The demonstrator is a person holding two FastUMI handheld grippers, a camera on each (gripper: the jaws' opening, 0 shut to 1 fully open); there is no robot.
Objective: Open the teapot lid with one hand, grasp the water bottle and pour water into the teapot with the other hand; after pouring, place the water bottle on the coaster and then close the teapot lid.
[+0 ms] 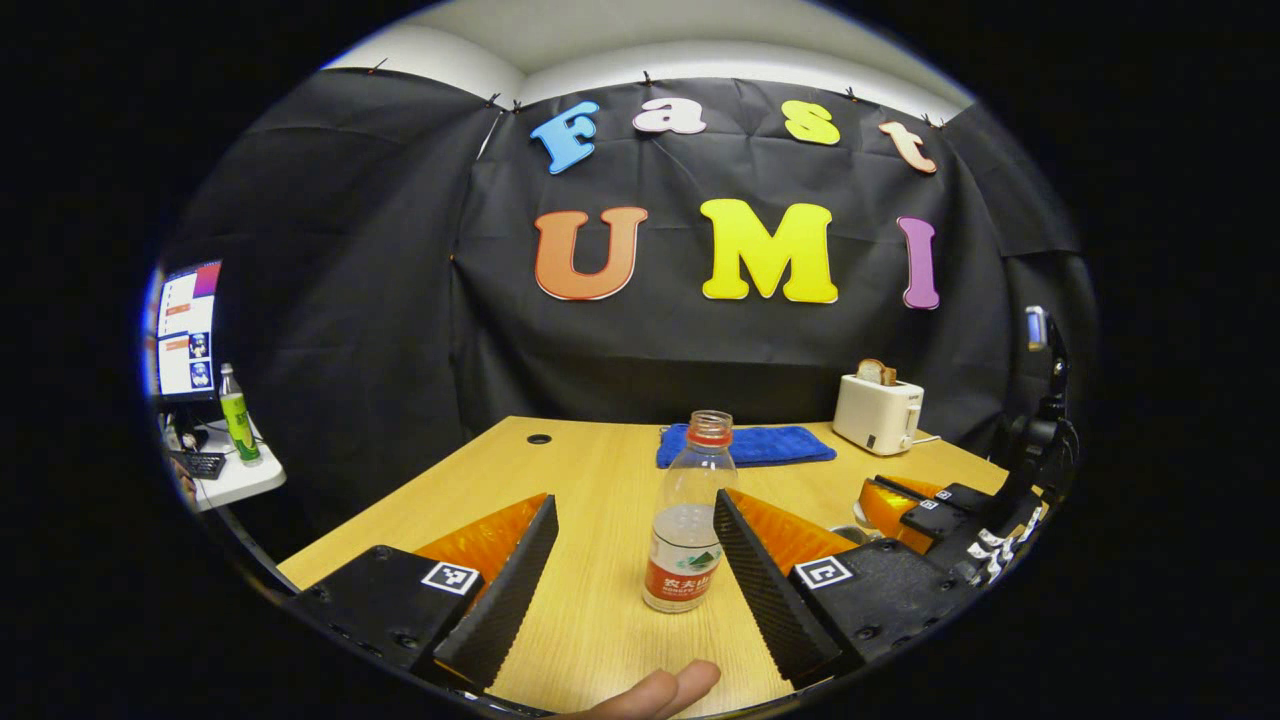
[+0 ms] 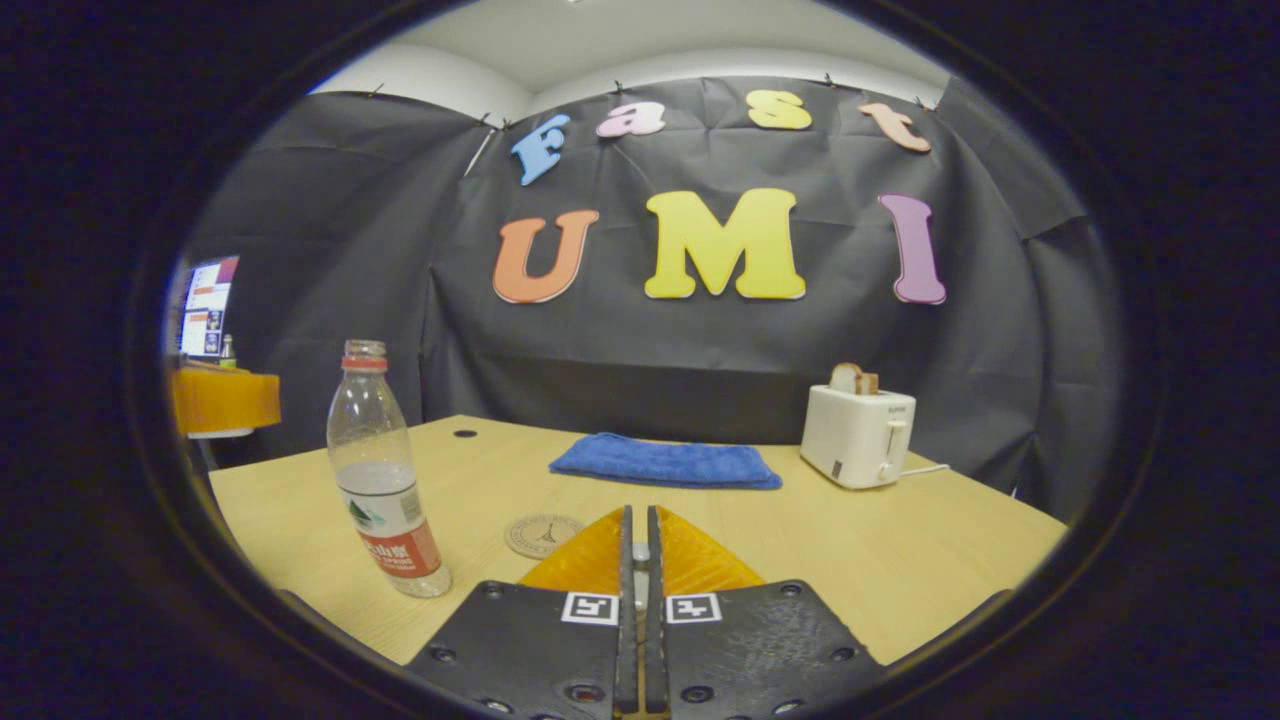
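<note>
Left hand-held gripper [image 1: 628,560] spread wide, water bottle [image 1: 688,520] upright between its fingers, nearer the right one, untouched; right hand-held gripper [image 2: 640,540] clenched, apparently pinching something small, unidentifiable.

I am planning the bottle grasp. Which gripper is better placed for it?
Left. Its open gripper already has the bottle standing between its jaws. The right gripper has its jaws nearly closed, with the bottle off to its left.

A capless water bottle [image 1: 688,520] stands upright on the wooden desk [image 1: 590,480] between the wide-open fingers of the left gripper [image 1: 632,518], touching neither finger.
</note>
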